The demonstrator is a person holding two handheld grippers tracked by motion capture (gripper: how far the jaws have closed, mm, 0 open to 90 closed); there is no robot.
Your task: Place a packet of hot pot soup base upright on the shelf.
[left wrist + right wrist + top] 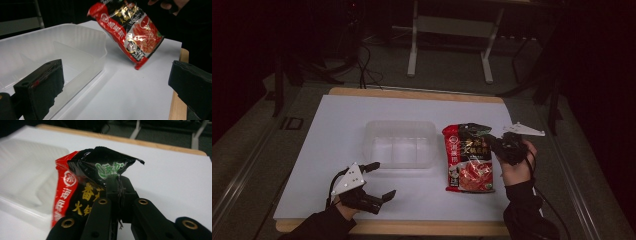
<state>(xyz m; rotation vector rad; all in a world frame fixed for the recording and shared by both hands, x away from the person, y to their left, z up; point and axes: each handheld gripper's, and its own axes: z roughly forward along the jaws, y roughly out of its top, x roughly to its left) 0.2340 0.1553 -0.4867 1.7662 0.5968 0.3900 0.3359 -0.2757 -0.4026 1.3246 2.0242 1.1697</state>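
A red and black food packet (469,157) lies right of a clear plastic container (400,144) on the white table. My right gripper (490,140) is shut on the packet's top right corner; in the right gripper view the black jaws pinch the crumpled black edge of the packet (100,173) at the gripper's tip (117,182). The packet (127,30) hangs tilted, its top end raised off the table in the left gripper view. My left gripper (382,181) rests near the table's front left, open and empty, its fingers (42,85) next to the container (57,50).
The white sheet (337,150) covers a wooden tabletop whose edge (412,227) runs along the front. A metal stand frame (452,30) sits on the floor beyond the table. The surroundings are dark.
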